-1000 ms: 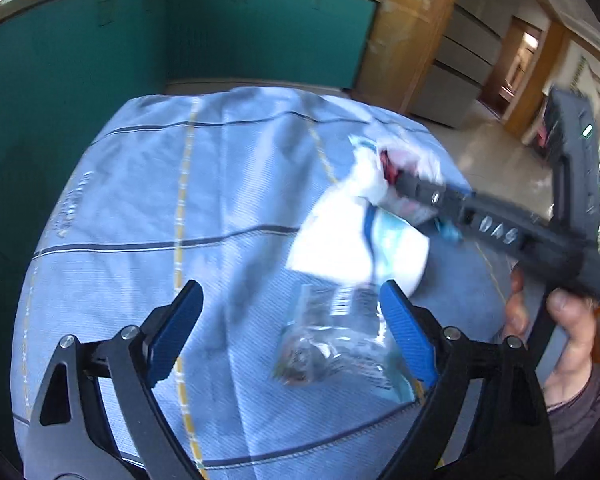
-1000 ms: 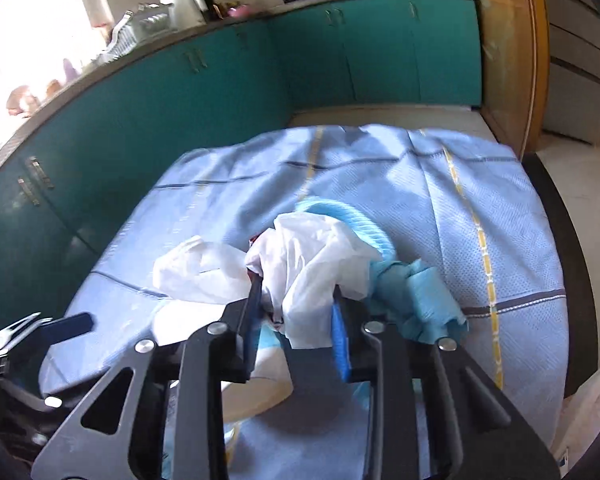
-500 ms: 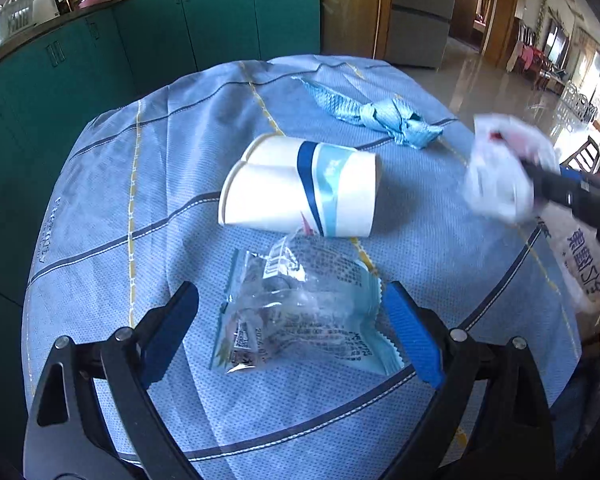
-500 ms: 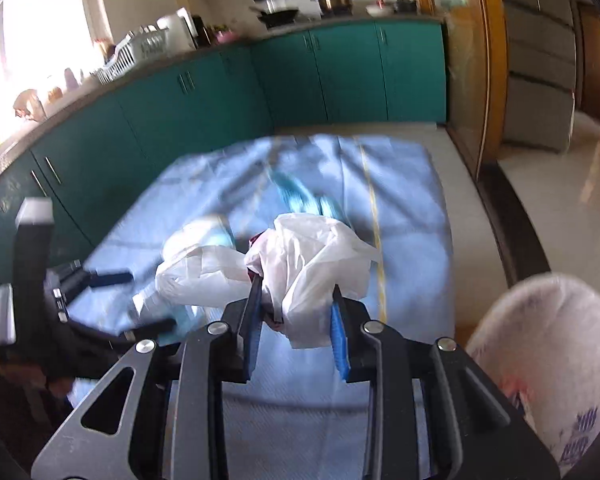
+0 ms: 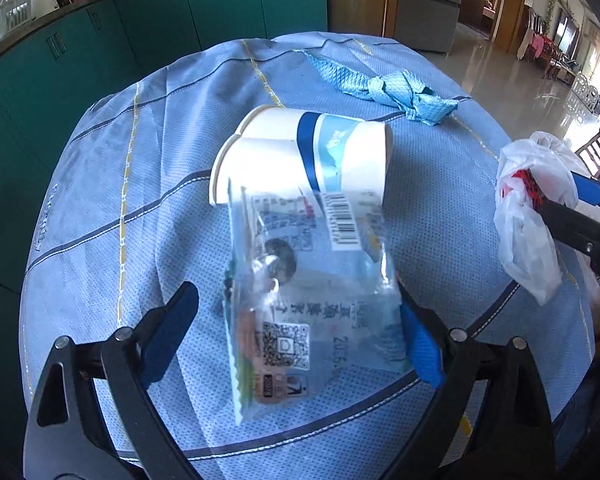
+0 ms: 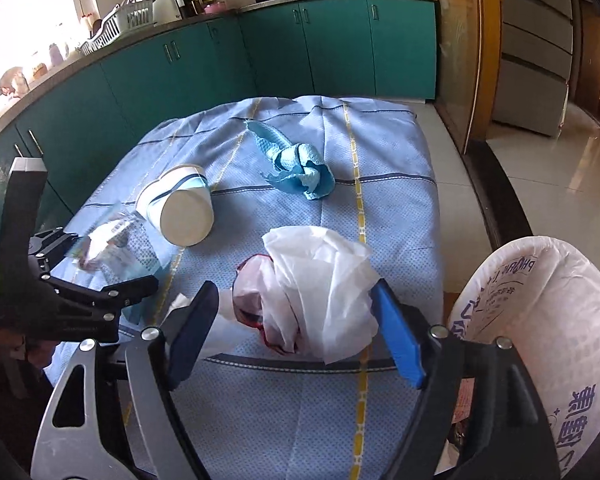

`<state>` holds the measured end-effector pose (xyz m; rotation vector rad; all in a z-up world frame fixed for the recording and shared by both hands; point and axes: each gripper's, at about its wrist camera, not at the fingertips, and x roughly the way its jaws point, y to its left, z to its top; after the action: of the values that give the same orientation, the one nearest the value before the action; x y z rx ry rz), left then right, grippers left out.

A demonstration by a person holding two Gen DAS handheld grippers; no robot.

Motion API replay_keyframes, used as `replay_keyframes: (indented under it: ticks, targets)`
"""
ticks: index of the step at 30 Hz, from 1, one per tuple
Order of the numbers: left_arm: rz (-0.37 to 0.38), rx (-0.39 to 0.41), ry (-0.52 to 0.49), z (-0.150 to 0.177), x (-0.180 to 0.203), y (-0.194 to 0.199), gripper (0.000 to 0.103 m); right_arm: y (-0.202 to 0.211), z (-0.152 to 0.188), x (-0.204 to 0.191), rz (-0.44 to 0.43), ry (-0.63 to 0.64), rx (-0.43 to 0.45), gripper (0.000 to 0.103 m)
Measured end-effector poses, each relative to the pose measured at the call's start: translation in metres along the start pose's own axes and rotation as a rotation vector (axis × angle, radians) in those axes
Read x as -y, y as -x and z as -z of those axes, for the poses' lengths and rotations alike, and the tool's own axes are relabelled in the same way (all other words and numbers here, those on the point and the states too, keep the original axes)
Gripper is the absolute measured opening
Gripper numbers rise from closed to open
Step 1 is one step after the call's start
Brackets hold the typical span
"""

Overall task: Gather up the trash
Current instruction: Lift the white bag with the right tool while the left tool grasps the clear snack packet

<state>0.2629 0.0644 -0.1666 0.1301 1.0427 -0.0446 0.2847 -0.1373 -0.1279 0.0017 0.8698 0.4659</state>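
Opening right tool [image 6: 296, 320] straddles crumpled bag [image 6: 320, 296] at table edge [image 6: 300, 364].

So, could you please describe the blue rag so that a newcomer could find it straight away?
Start at the table's blue checked cloth. Beyond the toppled paper cups, toward the teal cabinets, lies the rag. It alone is knotted, waffle-textured fabric, neither plastic nor paper.

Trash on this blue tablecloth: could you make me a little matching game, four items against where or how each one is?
Things:
1. paper cups
2. blue cloth
3. clear wrapper
4. white plastic bag

States:
A. between the right gripper's opening jaws
B. crumpled at the table's far end
C. lying on their side, nested
D. between the left gripper's open jaws

Pairs: 1-C, 2-B, 3-D, 4-A
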Motion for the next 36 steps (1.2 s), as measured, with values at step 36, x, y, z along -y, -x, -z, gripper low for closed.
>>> replay_keyframes:
  ticks: [36]
  targets:
    - [-0.008, 0.044, -0.001, -0.002, 0.001, 0.011, 0.094, -0.022, 0.01, -0.015, 0.055, 0.061, -0.033, 0.048]
